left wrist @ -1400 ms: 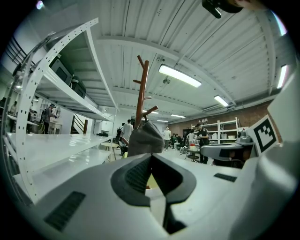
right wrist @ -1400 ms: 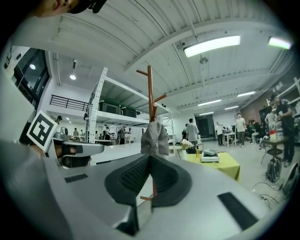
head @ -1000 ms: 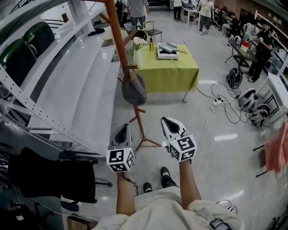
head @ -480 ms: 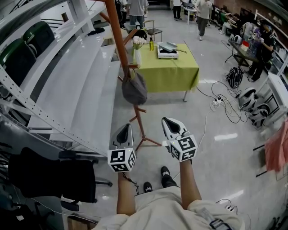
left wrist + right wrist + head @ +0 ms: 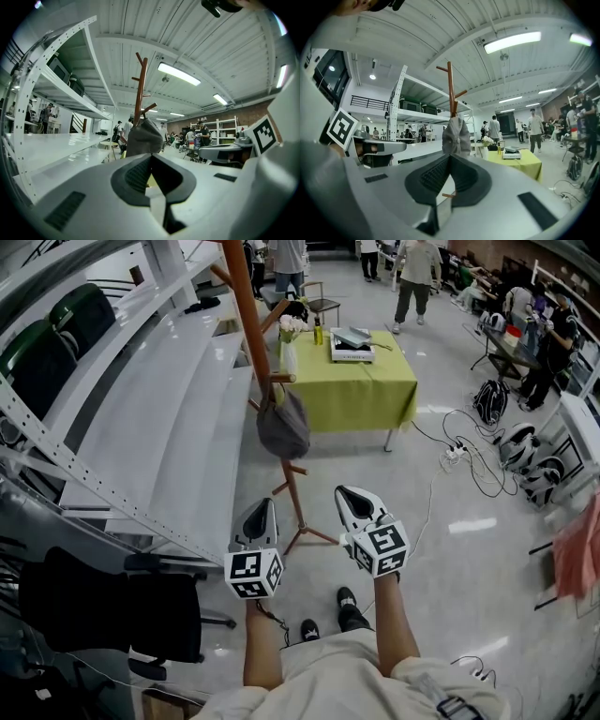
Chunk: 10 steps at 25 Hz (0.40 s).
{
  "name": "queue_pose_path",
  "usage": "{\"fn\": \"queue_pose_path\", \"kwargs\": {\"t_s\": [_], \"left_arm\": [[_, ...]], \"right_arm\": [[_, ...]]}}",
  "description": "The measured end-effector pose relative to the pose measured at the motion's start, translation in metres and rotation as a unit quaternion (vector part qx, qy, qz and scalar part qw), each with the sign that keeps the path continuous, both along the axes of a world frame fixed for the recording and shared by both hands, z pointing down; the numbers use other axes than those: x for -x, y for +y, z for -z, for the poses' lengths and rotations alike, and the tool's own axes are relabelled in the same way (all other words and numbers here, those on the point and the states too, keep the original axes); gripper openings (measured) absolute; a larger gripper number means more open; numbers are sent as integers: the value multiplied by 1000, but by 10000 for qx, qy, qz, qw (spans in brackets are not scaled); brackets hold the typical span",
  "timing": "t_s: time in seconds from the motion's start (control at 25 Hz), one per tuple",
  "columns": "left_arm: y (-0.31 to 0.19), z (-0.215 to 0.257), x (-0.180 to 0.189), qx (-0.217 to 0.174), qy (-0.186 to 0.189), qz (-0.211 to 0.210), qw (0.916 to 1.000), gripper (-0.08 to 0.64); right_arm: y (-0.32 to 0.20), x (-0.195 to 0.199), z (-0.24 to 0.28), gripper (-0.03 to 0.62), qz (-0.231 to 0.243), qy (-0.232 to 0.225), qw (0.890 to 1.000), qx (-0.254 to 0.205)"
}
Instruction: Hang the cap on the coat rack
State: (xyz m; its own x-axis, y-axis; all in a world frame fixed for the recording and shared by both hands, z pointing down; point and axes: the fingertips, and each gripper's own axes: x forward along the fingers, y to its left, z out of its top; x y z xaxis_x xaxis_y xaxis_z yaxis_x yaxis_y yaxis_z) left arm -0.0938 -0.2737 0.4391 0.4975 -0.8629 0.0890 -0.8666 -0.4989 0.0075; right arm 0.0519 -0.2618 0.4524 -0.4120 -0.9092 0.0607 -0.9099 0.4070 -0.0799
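Observation:
The grey cap (image 5: 283, 427) hangs from a lower peg of the brown wooden coat rack (image 5: 251, 324), apart from both grippers. My left gripper (image 5: 257, 512) is held low near the person's body, short of the rack's base, shut with nothing in it. My right gripper (image 5: 355, 499) is level with it on the right, also shut and empty. In the left gripper view the cap (image 5: 144, 137) shows just beyond the left gripper (image 5: 150, 157), on the rack (image 5: 139, 89). The right gripper view shows the cap (image 5: 456, 136) ahead of the right gripper (image 5: 450, 158).
A table with a green cloth (image 5: 361, 390) stands behind the rack, carrying a bottle, flowers and a box. White shelving (image 5: 141, 418) runs along the left. A black chair (image 5: 103, 610) is at lower left. Cables and bags (image 5: 487, 404) lie at right. People stand at the back.
Both grippers stay about where they were and stay shut. The cap hangs still on the rack. A person at the back has walked a little to the left.

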Motion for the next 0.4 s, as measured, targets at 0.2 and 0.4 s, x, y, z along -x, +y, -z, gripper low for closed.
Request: {"fn": "queue_pose_path", "kwargs": {"t_s": [0.2,0.4], "left_arm": [[0,4,3,-27,-10,37,10000,8],[-1,2,6,-37,-17,28,10000,8]], "right_arm": [[1,2,3,5,46,18,10000,-31],[-2,6,4,5,68,76,9999,-53]]}}
